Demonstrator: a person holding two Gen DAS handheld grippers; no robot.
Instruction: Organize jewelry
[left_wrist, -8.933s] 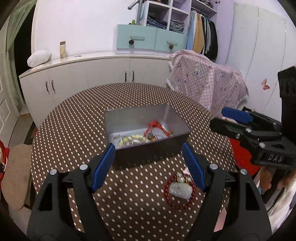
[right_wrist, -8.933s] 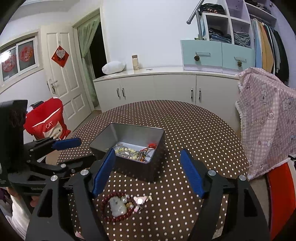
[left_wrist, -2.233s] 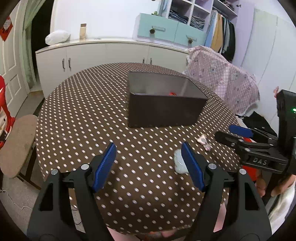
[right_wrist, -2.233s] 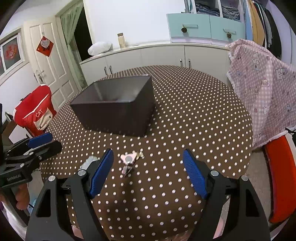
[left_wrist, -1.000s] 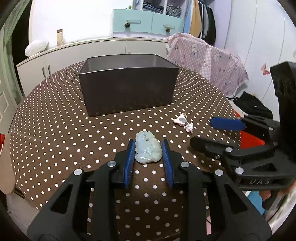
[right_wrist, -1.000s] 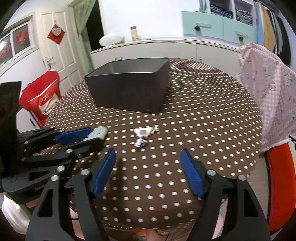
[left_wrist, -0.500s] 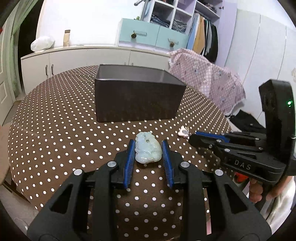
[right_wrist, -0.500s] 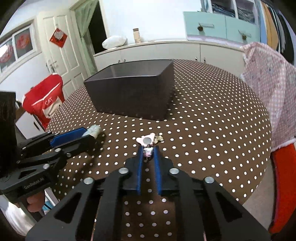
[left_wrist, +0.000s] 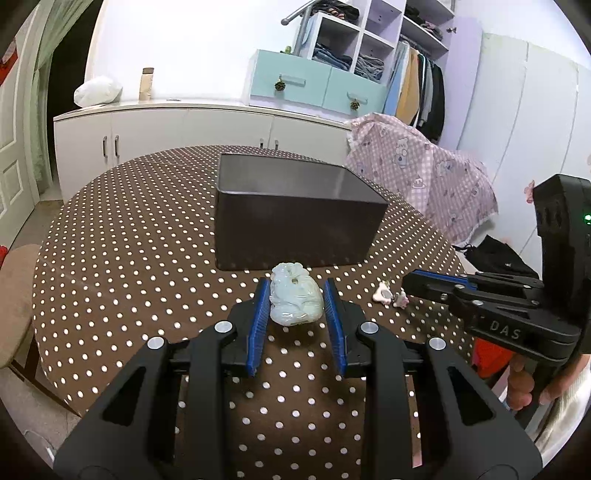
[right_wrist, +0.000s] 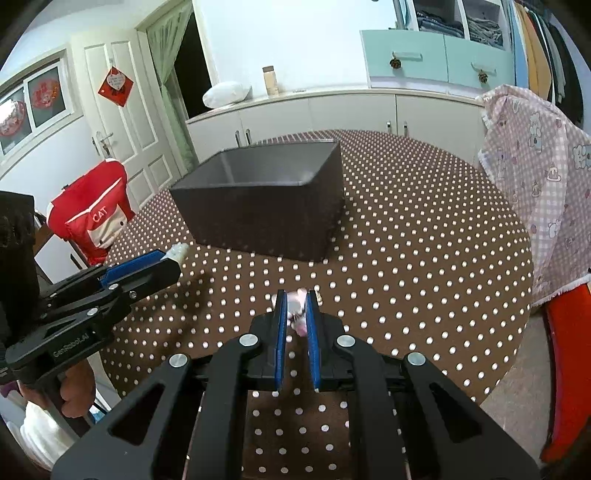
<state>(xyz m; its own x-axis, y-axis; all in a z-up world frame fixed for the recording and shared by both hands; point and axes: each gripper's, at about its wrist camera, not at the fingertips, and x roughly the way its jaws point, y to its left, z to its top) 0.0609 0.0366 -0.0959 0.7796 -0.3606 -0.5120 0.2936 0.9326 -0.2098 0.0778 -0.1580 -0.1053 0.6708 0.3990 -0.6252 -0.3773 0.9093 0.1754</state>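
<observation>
The round table (left_wrist: 122, 236), covered in a brown cloth with white dots, filled the lower half of both views. A dark rectangular tin box (left_wrist: 295, 218) stood on it at centre frame; from these low angles only its outer walls and rim showed, so its contents could not be determined. In the left wrist view, the left gripper (left_wrist: 294, 306) at lower centre was clamped on a pale green carved jade pendant (left_wrist: 294, 300), its blue pads pressing both sides, with the pendant short of the box's near wall. In the right wrist view, the right gripper (right_wrist: 294, 314) at lower centre had just been closing, and its jaws stood nearly together on a small pink charm (right_wrist: 297, 308), which appeared at or just above the cloth, near the box's front. No other loose jewelry was visible on the cloth. Judgement: the task appeared well advanced, with both remaining pieces secured; what was left was to carry each over the rim and release it inside the box.
</observation>
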